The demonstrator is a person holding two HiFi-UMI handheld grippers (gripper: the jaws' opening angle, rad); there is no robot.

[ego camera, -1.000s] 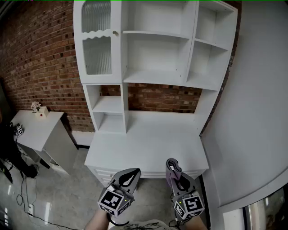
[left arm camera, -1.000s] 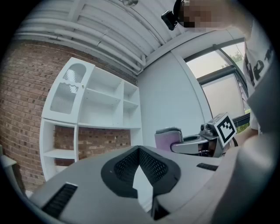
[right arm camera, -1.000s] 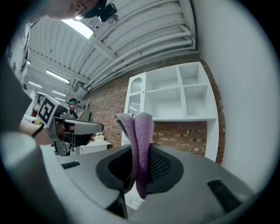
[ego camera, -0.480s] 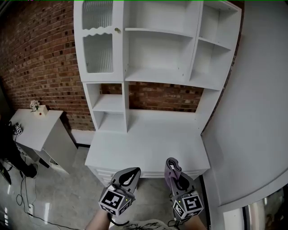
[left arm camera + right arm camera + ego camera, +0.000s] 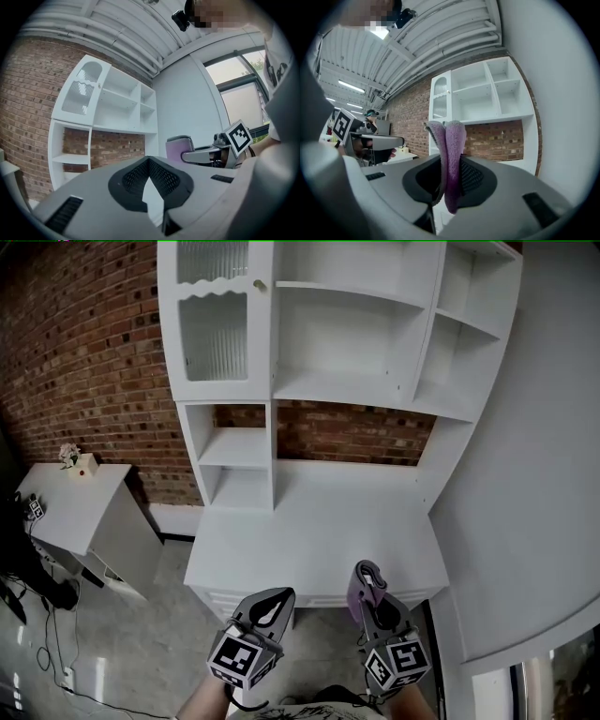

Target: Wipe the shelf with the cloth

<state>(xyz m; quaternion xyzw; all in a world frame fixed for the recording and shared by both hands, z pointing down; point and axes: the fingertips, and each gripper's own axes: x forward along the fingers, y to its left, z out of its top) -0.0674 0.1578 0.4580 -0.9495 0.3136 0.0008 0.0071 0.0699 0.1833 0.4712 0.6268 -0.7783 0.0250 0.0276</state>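
The right gripper [image 5: 371, 589] pinches the purple cloth [image 5: 364, 576] between its jaws. The right gripper view shows what the head view does not: the cloth [image 5: 452, 140] is doubled into two layers that stand up past the right gripper [image 5: 451, 165] and hang a little below its pads. The left gripper [image 5: 271, 604] has its jaws pressed together at the tips with nothing between them, as the left gripper view [image 5: 149, 162] makes plain; that view also catches the cloth [image 5: 177, 149] off to its side. Both grippers are held low, in front of the near edge of the white desk top [image 5: 319, 526] and apart from it, the right one just over the front right corner. The shelf [image 5: 349, 388] rises from the back of the desk top, well apart from the cloth. It stands against a brick wall [image 5: 84, 362], with a plain white wall [image 5: 544, 474] close along its right side and open floor [image 5: 141, 652] to its left. Its upper left compartment sits behind a ribbed glass door [image 5: 214, 334] with a round knob; the others are open-fronted. A low side cabinet [image 5: 80, 512] at the left carries small items on top.
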